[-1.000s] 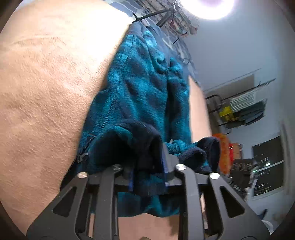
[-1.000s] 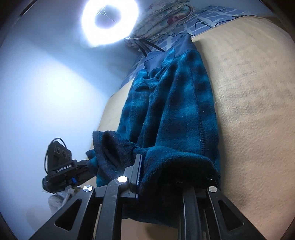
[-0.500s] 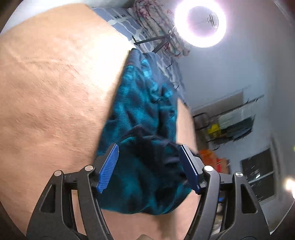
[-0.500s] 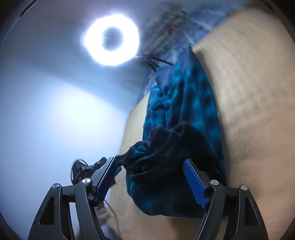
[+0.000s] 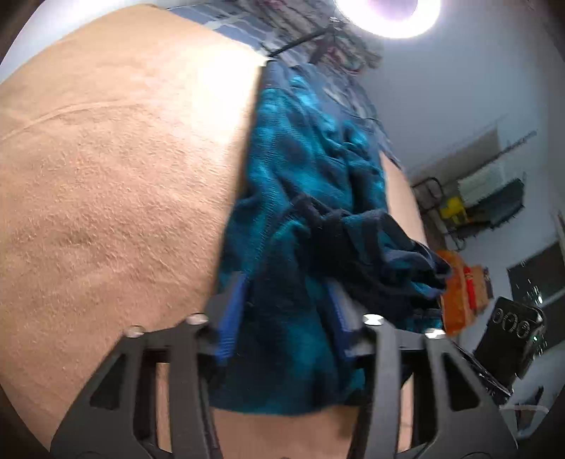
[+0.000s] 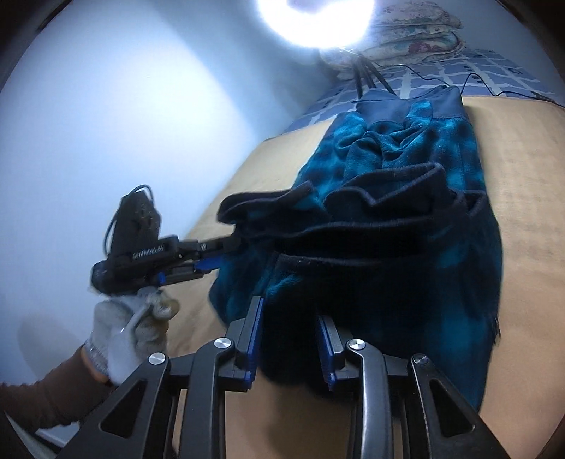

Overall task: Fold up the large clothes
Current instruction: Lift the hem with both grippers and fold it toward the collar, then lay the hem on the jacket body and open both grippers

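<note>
A teal and dark blue plaid fleece jacket [image 5: 303, 197] lies lengthwise on a tan blanket [image 5: 113, 183], its near end folded back with dark cuffs on top. It also shows in the right wrist view [image 6: 399, 226]. My left gripper [image 5: 286, 321] has its jaws partly apart, straddling the jacket's near edge. In the right wrist view the left gripper [image 6: 212, 256] reaches the jacket's left edge. My right gripper [image 6: 289, 339] has its jaws partly apart at the near edge, with fleece between the pads.
A bright ring light [image 6: 314, 21] on a tripod stands beyond the jacket's far end. A blue patterned sheet [image 6: 459, 70] and folded quilts [image 6: 416, 28] lie behind. Shelves and an orange bag [image 5: 459, 282] stand off the bed's right side.
Both grippers let go of the jacket's near end, opening wide. Now they have moved back down onto the folded edge and their jaws have narrowed around the fleece.
</note>
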